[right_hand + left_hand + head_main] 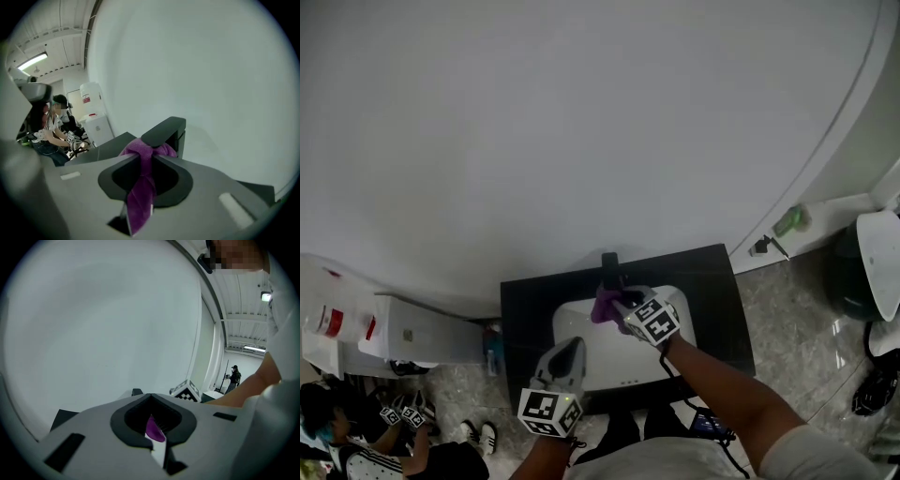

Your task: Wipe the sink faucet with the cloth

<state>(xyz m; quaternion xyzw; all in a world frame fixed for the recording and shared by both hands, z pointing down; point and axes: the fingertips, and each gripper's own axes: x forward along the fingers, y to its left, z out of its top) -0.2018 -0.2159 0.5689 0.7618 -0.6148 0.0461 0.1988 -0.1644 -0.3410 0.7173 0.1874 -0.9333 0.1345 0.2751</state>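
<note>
Cloth [140,192] in right gripper [142,158], against black faucet [164,129]

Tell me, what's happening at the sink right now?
Right tool shut on purple cloth, pressed to black faucet. Left tool shut, empty, by sink. Nothing in the way.

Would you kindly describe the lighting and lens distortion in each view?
Head view: soft, even light with no hard shadows; the edge of the wall bows from the wide lens. Left gripper view: black fisheye corners, and a ceiling lamp glares at upper right. Right gripper view: same dark corners; the purple cloth is in sharp focus.
</note>
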